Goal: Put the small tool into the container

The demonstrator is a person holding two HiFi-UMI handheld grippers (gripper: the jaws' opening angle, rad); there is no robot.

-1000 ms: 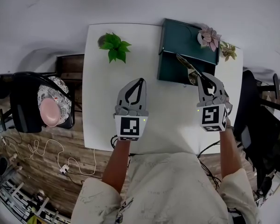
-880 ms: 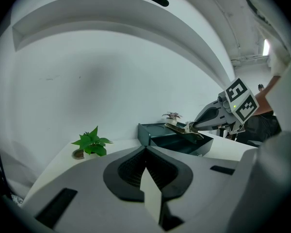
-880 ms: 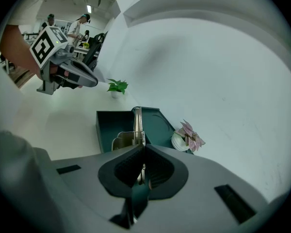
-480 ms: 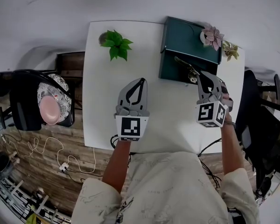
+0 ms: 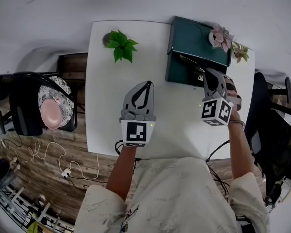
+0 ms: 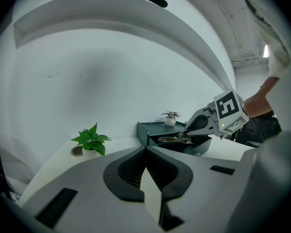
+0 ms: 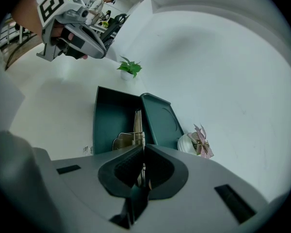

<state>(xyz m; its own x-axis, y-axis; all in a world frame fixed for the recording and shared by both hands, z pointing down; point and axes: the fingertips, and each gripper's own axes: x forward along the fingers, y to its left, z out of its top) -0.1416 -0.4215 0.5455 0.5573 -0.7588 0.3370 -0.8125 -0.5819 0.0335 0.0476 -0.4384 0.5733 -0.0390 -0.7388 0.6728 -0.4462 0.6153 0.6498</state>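
— Right gripper view first: what have your fingers got?

— My right fingers (image 7: pixel 161 171) are closed tight on the tool (image 7: pixel 137 123). Its thin metal end sticks out past them, over the open part of the container (image 7: pixel 109 123).

— What changed in the last second?

— Head view shows it best. I've brought that hand down and in toward the container (image 5: pixel 194 40), rolling the wrist as I went. The tool (image 5: pixel 190 60) was slanting up above the front wall, and now it lies flatter over the dark hollow. I haven't let go, and I can't tell whether it touches the bottom yet.

— So where does that leave the task?

— Nearly there, I'd judge: sink a little more, then open.

— Edges?

— The front wall is just under the tool's near end and the raised block of the container is just beyond its far tip. A pink plant (image 5: pixel 218 38) sits on top of that block, to the right. It's tight ahead, so I'd withdraw upward and back toward myself.

— And your other hand?

— My left fingers (image 6: pixel 169 171) are closed on nothing and haven't moved. They are held over the middle of the desk (image 5: pixel 106 106), well apart from the container. The desk is bare between my hands, and the green plant (image 5: pixel 120 46) is off at the far left. The desk's right edge is near my right wrist.
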